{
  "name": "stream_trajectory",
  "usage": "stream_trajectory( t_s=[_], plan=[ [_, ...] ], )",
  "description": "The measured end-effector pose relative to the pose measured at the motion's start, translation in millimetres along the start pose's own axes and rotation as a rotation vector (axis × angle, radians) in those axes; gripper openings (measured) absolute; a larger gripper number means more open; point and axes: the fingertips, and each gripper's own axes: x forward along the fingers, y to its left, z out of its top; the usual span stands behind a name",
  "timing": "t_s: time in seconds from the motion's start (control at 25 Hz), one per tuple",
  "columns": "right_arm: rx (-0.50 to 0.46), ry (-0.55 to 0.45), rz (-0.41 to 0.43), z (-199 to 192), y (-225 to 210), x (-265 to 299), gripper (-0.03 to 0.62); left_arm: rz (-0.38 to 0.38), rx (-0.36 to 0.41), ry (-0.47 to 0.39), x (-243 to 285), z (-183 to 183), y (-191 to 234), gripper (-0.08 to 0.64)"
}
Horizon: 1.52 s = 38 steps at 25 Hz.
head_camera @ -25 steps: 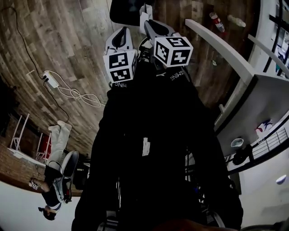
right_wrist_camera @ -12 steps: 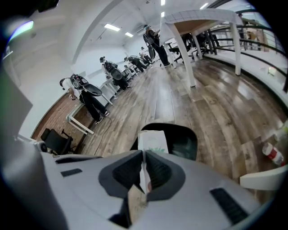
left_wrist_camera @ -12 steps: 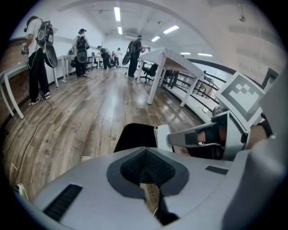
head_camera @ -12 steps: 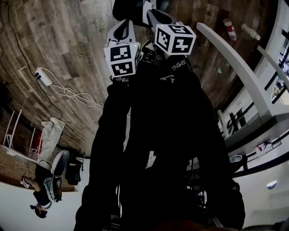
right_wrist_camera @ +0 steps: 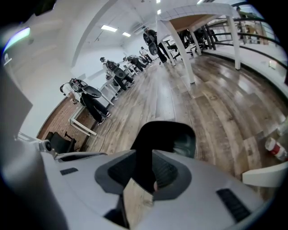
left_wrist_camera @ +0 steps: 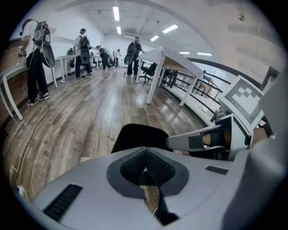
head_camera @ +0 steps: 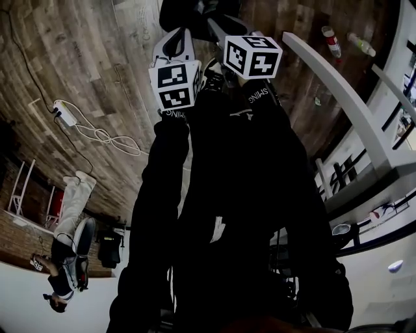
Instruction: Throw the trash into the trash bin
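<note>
The black trash bin stands on the wood floor at the top of the head view, partly cut off. Both grippers are held side by side just short of it, over my dark clothing. In the left gripper view, my left gripper has its pads touching at the tips with nothing between them, and the bin is right ahead. My right gripper shows a narrow gap through which the dark bin and floor appear. Two bottles lie on the floor at the upper right.
A white table runs along the right. A power strip with a coiled white cable lies on the floor at left. A person with a backpack stands at lower left. Another bottle lies near a table leg.
The head view has swung slightly, so the table and bottles sit further right. Both grippers stay together in front of the bin with no visible change in their jaws.
</note>
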Motion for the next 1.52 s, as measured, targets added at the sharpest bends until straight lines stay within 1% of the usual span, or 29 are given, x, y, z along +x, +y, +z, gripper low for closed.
stream_trajectory(
  t_s=[0.12,0.2,0.24,0.36,0.44,0.64,0.8,0.92,1.04,1.08,1.24,1.32,1.44,1.52],
  plan=[
    [-0.002,-0.009,-0.003,3.9,9.2,-31.9,0.116,-0.003,0.006,0.004,-21.3,8.4,-10.6,0.003],
    [-0.017,-0.032,-0.011,12.5,19.7,-57.3,0.104,-0.010,0.014,0.001,-38.0,18.6,-18.1,0.002],
    [-0.027,-0.046,-0.017,18.2,25.4,-70.7,0.094,-0.014,0.019,-0.005,-46.4,25.5,-22.4,0.002],
    [-0.060,-0.099,-0.044,36.3,43.0,-115.3,0.038,-0.023,0.029,-0.026,-74.5,47.8,-40.3,0.002],
    [-0.077,-0.139,-0.053,49.6,58.2,-147.6,0.021,-0.033,0.040,-0.043,-95.9,64.3,-55.7,0.002],
    [-0.101,-0.250,-0.075,87.0,106.3,-240.2,0.015,-0.085,0.093,-0.084,-163.2,113.7,-100.2,0.002],
    [-0.073,-0.332,-0.101,105.2,142.8,-329.0,0.015,-0.132,0.140,-0.097,-230.1,148.6,-141.9,0.003],
    [-0.062,-0.393,-0.126,112.7,164.3,-402.2,0.015,-0.180,0.179,-0.109,-283.2,170.6,-184.1,0.003],
    [-0.056,-0.455,-0.145,116.1,184.6,-475.0,0.015,-0.227,0.245,-0.129,-338.4,187.2,-228.9,0.002],
    [-0.052,-0.486,-0.161,120.0,187.7,-497.8,0.015,-0.253,0.272,-0.145,-352.2,195.7,-245.3,0.002],
    [-0.027,-0.638,-0.270,137.7,184.2,-588.3,0.015,-0.402,0.380,-0.222,-393.9,233.7,-324.6,0.002],
    [-0.015,-0.685,-0.307,131.2,186.6,-633.4,0.015,-0.448,0.415,-0.241,-423.1,238.7,-362.1,0.002],
    [0.004,-0.746,-0.361,112.3,190.9,-697.9,0.015,-0.509,0.453,-0.261,-464.8,235.4,-412.0,0.002],
    [0.023,-0.802,-0.420,100.3,187.7,-741.7,0.015,-0.576,0.483,-0.276,-489.0,237.0,-450.3,0.002]
  ],
)
